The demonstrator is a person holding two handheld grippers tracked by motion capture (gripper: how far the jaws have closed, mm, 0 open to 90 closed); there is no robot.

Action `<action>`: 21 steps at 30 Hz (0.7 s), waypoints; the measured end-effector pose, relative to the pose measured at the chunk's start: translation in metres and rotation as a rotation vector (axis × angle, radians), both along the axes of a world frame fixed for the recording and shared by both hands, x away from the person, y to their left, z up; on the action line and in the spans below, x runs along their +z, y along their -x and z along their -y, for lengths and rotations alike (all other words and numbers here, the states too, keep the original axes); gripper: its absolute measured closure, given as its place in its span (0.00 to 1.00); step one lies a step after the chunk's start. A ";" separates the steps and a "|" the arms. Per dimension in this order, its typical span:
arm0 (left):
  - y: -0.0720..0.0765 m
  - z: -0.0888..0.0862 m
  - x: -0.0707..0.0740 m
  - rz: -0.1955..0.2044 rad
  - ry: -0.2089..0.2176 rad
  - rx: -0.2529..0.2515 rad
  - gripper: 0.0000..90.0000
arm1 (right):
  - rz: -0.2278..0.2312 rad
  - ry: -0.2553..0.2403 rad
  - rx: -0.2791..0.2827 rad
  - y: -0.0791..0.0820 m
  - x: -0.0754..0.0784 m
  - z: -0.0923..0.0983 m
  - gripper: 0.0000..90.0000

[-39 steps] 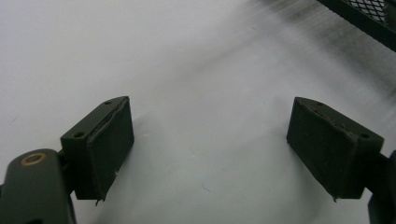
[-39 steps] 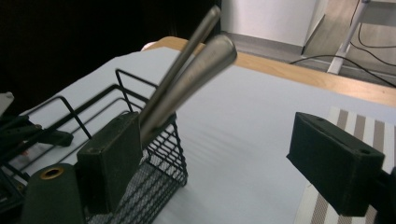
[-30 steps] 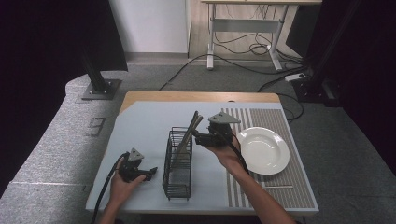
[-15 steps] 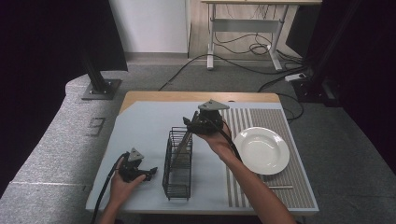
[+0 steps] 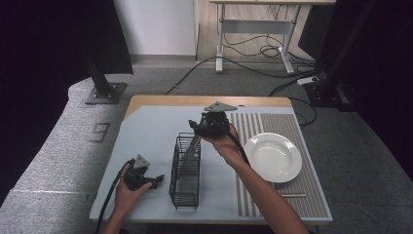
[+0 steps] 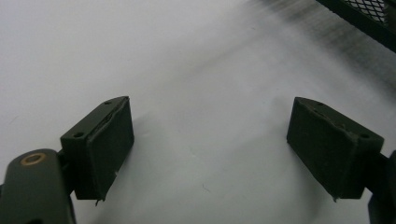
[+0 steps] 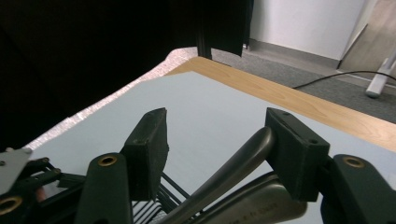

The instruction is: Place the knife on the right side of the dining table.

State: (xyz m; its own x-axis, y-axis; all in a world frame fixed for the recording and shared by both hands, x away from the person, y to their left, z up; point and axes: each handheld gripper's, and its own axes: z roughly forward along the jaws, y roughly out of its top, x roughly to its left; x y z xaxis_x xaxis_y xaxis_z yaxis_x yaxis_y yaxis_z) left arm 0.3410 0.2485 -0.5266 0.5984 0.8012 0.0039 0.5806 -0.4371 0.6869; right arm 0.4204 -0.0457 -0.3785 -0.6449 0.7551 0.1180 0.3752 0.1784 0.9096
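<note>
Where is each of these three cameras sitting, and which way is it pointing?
High view: above the person's side, facing forward and down on the table; both forearms, left gripper and right gripper show.
Left gripper view: rides the left gripper, facing down at bare tabletop; its wide-open pads frame it.
Right gripper view: rides the right gripper, facing across the table's far edge; metal handles lie between its pads.
Shared: the wire basket, a corner in the left gripper view too.

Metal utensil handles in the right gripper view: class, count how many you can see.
2. One utensil handle rises between the jaws, against the right-hand one; a broader second handle lies just below it. Others may be hidden lower in the wire rack.
</note>
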 end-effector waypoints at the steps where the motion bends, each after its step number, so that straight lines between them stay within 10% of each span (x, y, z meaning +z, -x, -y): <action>1: 0.000 0.000 0.000 0.000 0.000 0.000 0.16 | 0.000 0.000 0.000 0.000 0.000 0.000 0.46; 11: 0.000 0.000 0.000 0.000 0.003 0.001 0.16 | -0.053 -0.068 0.047 0.000 -0.002 0.000 0.55; 21: 0.000 0.000 0.000 0.001 0.003 0.002 0.16 | -0.049 0.023 0.025 0.001 -0.020 -0.019 0.77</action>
